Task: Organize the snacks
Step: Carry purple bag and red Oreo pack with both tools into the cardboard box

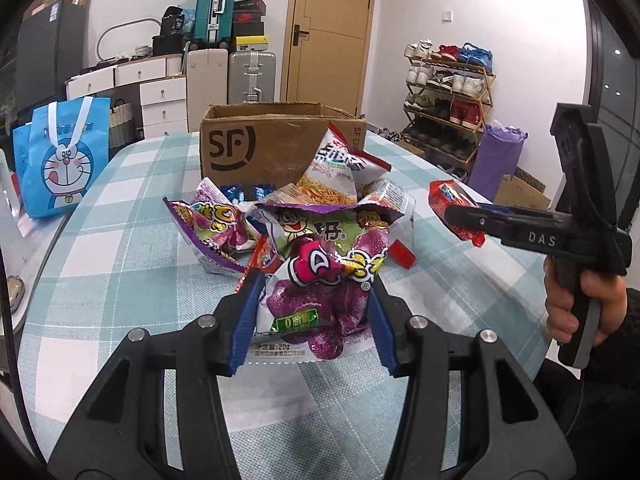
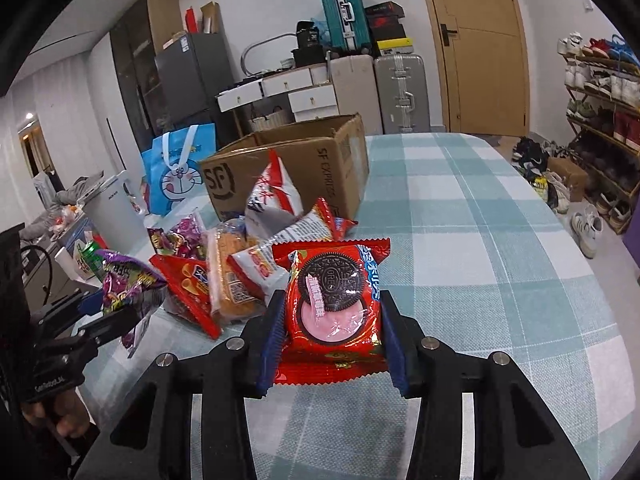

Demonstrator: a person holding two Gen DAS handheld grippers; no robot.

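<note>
Both tongs loaded at once, prob. to move two snacks per trip. Left tongs (image 1: 312, 316) clamped on the purple gummy pack (image 1: 320, 300), pinched by its side edges so the pack stands between the pads. Right tongs (image 2: 330, 334) clamped on the red Oreo pack (image 2: 334, 304) the same way, held just above the tabletop (image 2: 480, 280). Rest of the snack pile (image 2: 240, 272) sits w/ the open cardboard box (image 2: 304, 168) right behind it, likely the drop spot, its mouth facing up for easy loading.
</note>
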